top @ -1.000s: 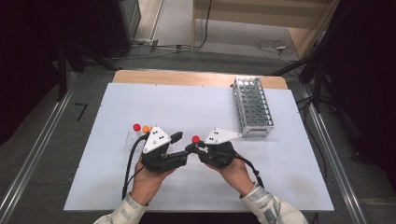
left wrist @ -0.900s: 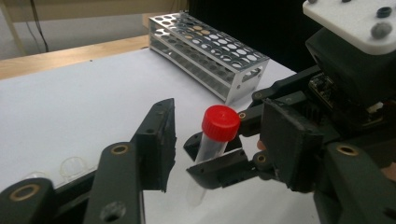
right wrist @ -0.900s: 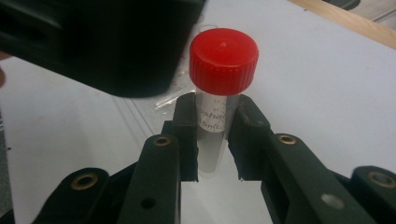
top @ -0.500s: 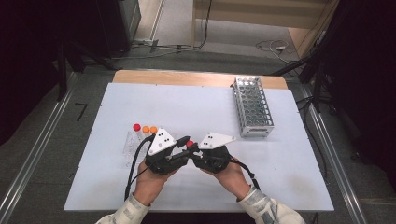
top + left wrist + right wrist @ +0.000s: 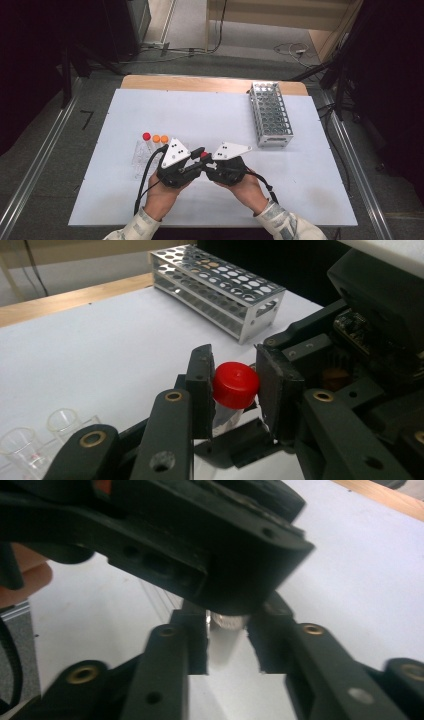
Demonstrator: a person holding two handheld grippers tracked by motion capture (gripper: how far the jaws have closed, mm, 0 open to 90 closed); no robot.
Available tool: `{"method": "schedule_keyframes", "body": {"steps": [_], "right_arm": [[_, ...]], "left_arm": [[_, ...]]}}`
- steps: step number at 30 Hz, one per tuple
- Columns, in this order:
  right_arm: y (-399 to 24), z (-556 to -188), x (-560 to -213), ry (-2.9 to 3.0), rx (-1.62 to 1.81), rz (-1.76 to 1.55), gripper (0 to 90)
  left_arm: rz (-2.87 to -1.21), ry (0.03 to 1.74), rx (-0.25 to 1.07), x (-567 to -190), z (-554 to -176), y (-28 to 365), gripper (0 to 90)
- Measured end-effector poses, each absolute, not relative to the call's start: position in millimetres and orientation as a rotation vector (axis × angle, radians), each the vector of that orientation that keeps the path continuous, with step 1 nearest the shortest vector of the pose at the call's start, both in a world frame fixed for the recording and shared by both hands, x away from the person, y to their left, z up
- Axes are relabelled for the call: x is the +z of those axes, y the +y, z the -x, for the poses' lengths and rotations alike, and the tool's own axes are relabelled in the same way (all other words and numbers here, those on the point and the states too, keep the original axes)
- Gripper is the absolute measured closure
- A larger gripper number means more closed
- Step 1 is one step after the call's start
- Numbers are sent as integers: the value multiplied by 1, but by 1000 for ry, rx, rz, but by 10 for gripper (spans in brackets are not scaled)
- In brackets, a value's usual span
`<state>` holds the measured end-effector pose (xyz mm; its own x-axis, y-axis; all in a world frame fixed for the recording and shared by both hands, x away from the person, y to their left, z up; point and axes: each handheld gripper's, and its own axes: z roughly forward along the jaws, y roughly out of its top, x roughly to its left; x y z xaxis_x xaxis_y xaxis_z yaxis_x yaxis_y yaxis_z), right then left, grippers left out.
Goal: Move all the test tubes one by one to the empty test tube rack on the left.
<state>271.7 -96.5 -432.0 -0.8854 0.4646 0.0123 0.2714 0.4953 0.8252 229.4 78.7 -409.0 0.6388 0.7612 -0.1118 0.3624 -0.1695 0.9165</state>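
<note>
Even overhead light leaves the white table point(image 5: 210, 115) bright against dark surroundings, while the right gripper view's foreground is blurred.

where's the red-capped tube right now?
Red-capped tube: between the left tongs, front centre of the table, with the right tongs meeting it.

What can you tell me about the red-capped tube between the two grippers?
The tube has a clear, plastic-looking body and a round red screw cap, closed. It sits between the left gripper's black jaws, which have just been closing on the cap; the right gripper's jaws flank the body and have been opening. It hangs above the white table.
</note>
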Motion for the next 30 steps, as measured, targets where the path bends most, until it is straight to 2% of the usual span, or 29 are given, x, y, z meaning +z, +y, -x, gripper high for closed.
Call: {"method": "schedule_keyframes", "body": {"steps": [3,7,18,30], "right_arm": [[-97,-271,-430,2540,1354,-610,473],[-101,-271,-427,2566,1368,-599,378],[-110,-267,-423,2566,1398,-592,309],[-127,-270,-422,2525,1394,-660,303]], "left_arm": [[-1767,906,458,-407,-228,80,701],[-1732,906,465,-398,-224,89,701],[-1669,964,475,-377,-220,127,701],[-1605,1016,515,-355,-213,164,702]]}}
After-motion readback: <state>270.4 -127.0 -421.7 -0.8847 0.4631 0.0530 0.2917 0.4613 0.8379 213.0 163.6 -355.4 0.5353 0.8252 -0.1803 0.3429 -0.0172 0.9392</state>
